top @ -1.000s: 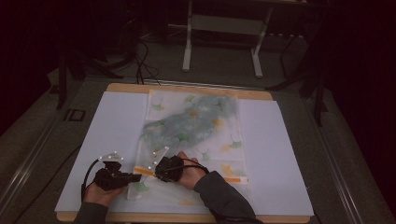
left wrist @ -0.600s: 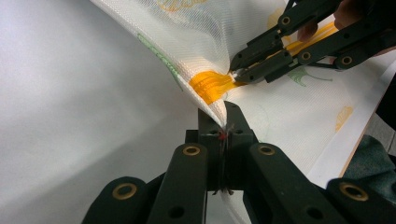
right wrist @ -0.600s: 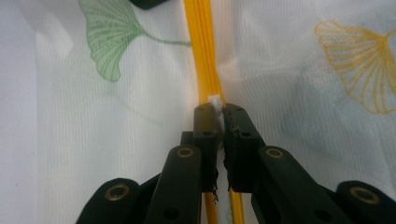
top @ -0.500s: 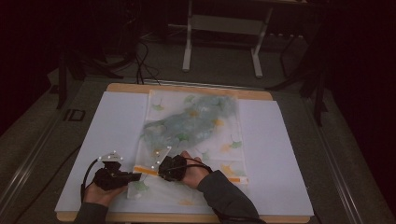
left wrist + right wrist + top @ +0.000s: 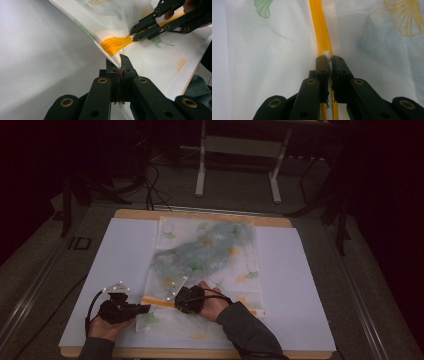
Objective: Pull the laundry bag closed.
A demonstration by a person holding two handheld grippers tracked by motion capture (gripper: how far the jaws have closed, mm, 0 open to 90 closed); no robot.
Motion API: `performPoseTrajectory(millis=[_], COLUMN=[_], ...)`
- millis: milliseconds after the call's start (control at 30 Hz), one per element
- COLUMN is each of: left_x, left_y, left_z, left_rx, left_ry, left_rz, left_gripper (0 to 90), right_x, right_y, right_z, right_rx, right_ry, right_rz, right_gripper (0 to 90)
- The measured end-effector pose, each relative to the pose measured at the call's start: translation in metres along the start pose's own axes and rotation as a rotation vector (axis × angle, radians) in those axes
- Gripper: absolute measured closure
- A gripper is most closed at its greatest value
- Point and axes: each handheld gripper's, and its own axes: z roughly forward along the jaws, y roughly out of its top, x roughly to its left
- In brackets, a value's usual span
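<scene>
Item one, the largest: we record a wooden-edged table point(image 5: 200, 215) under a white sheet point(image 5: 120, 260) that covers nearly all of its top.

Item two: a white mesh zip bag point(image 5: 205, 255), printed with green and orange ginkgo leaves, lies flat along the middle of the sheet and runs from the far edge toward the person. A bluish-grey garment point(image 5: 210, 250) shows through its far half. We find no brand, label or readable writing on any of it.

Item three: an orange zipper point(image 5: 160, 302) crosses the near part of the bag; we see it in the left gripper view point(image 5: 115, 44) and in the right gripper view point(image 5: 320, 27).

Item four: the left gripper point(image 5: 142, 309), at the bag's near left edge, has its jaws closed on the bag's edge right at the end of the zipper point(image 5: 120, 65).

Item five: the right gripper point(image 5: 176, 303), just beside the left one, has its jaws closed on the small white zipper pull point(image 5: 326, 54), on the orange line.
</scene>
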Motion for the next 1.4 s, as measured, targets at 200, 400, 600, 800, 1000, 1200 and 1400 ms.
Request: performPoseTrajectory(millis=[200, 400, 600, 800, 1000, 1200, 1400], left_x=[0.0, 0.0, 0.0, 0.001, 0.001, 0.002, 0.002], left_y=[0.0, 0.0, 0.0, 0.0, 0.0, -0.001, -0.001], left_z=[0.0, -0.001, -0.001, -0.001, -0.002, -0.002, -0.003], left_rx=[0.001, -0.003, -0.004, -0.005, -0.009, -0.007, -0.008], left_ry=[0.001, 0.001, 0.0, 0.001, 0.001, 0.001, 0.002], left_rz=[0.002, 0.001, 0.001, 0.001, 0.0, -0.003, -0.004], left_gripper=[88.6, 88.6, 88.6, 88.6, 88.6, 88.6, 88.6], right_x=[0.0, -0.001, -0.001, 0.0, -0.001, 0.0, 0.0], right_y=[-0.002, -0.005, -0.008, -0.009, -0.014, -0.018, -0.023], right_z=[-0.002, -0.004, -0.005, -0.007, -0.009, -0.013, -0.016], right_rx=[0.011, 0.022, 0.028, 0.034, 0.051, 0.073, 0.089], right_ry=[-0.007, -0.009, -0.015, -0.015, -0.019, -0.03, -0.039], right_rz=[-0.001, -0.003, -0.003, -0.004, -0.008, -0.015, -0.02], right_gripper=[84.3, 84.3, 84.3, 84.3, 84.3, 84.3, 84.3])
